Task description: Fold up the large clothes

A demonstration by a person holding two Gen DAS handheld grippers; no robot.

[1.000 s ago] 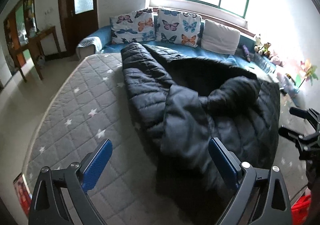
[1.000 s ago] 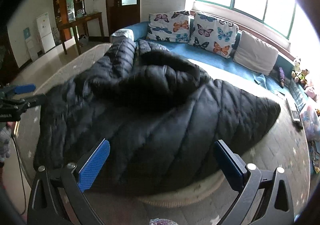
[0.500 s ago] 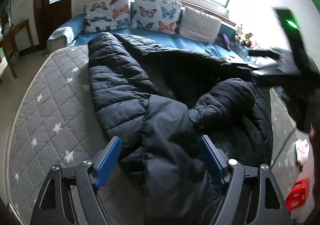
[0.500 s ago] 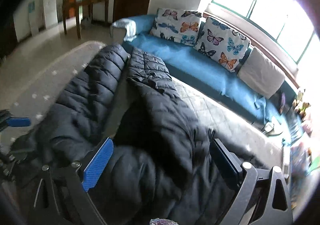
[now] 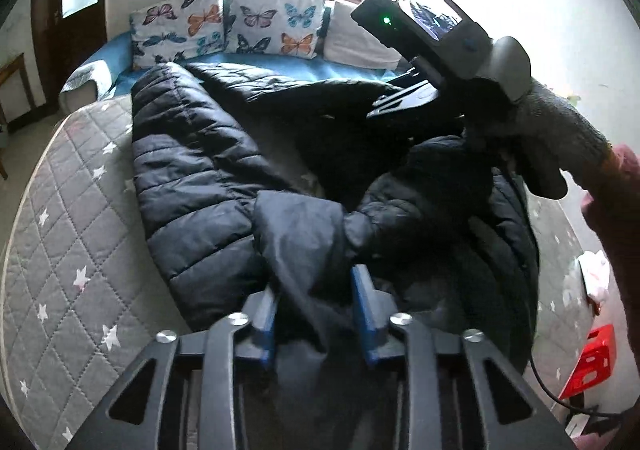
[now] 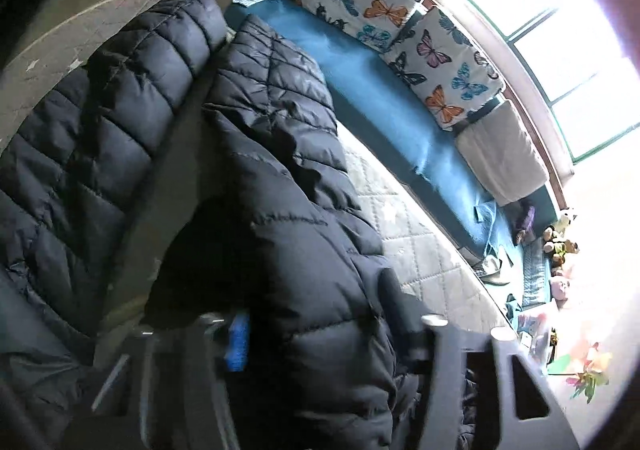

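Note:
A large black quilted jacket (image 5: 192, 170) lies crumpled across the grey star-print mattress (image 5: 72, 250). My left gripper (image 5: 316, 314) is at the jacket's near edge. Its jaws are closing, and its blue pads (image 5: 266, 326) pinch a bunched fold. In the right wrist view, the jacket (image 6: 280, 210) fills the frame. My right gripper (image 6: 320, 346) is closing on a thick fold of it. One blue pad (image 6: 238, 342) shows and the other finger is buried in fabric. In the left wrist view, a gloved hand (image 5: 560, 130) holds the right gripper's handle above the jacket's right side.
Butterfly cushions (image 5: 224, 26) and a white cushion (image 6: 500, 154) line a blue bench (image 6: 380, 90) under a bright window. Soft toys (image 6: 560, 242) sit at the bench's end. A red box (image 5: 592, 358) stands on the floor at the right. The mattress edge curves at the left.
Both grippers have come down onto the jacket and gone from wide open to pinching folds. The right gripper has rolled and swung across, and now shows in the left wrist view.

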